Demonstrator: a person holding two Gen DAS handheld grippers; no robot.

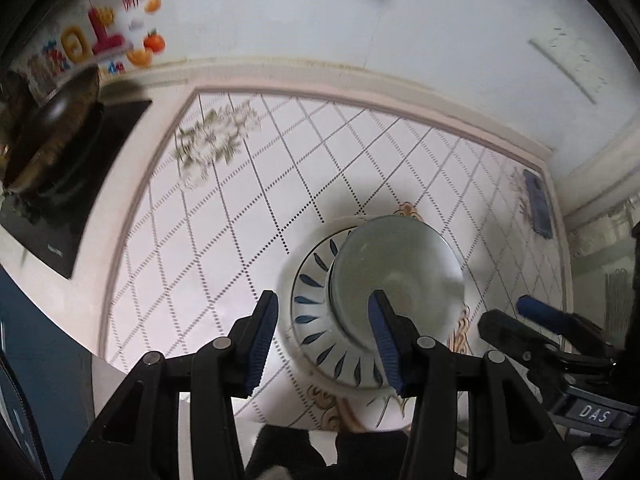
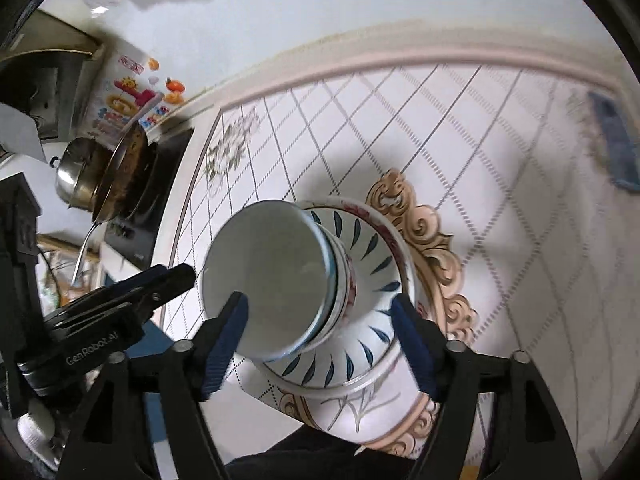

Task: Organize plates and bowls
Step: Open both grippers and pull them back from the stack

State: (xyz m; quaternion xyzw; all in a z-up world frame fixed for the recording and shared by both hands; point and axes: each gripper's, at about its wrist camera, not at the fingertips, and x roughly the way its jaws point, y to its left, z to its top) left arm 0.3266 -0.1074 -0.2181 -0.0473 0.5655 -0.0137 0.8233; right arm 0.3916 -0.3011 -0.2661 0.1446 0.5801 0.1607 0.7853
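A stack of dishes stands on the patterned counter mat [image 1: 280, 152]. A plain white bowl [image 1: 396, 272] [image 2: 272, 272] tops it, nested in smaller bowls that sit in a blue-leaf dish [image 1: 316, 320] [image 2: 368, 320], with a red-rimmed plate [image 2: 394, 236] under that. My left gripper [image 1: 326, 336] hovers above the stack's left side, open, and the pads hold nothing. My right gripper [image 2: 320, 336] hangs over the stack with its jaws wide, open and empty. Each gripper shows in the other's view: the right gripper [image 1: 506, 314] at the right edge, the left gripper [image 2: 176, 276] at the left.
A black cooktop [image 1: 60, 216] [image 2: 160, 184] with a dark wok [image 1: 48, 120] [image 2: 124, 172] lies left of the mat, and a steel pot [image 2: 74, 176] stands beyond it. A blue flat object [image 1: 538, 204] [image 2: 616, 148] rests at the mat's far right. A white wall [image 1: 320, 20] backs the counter.
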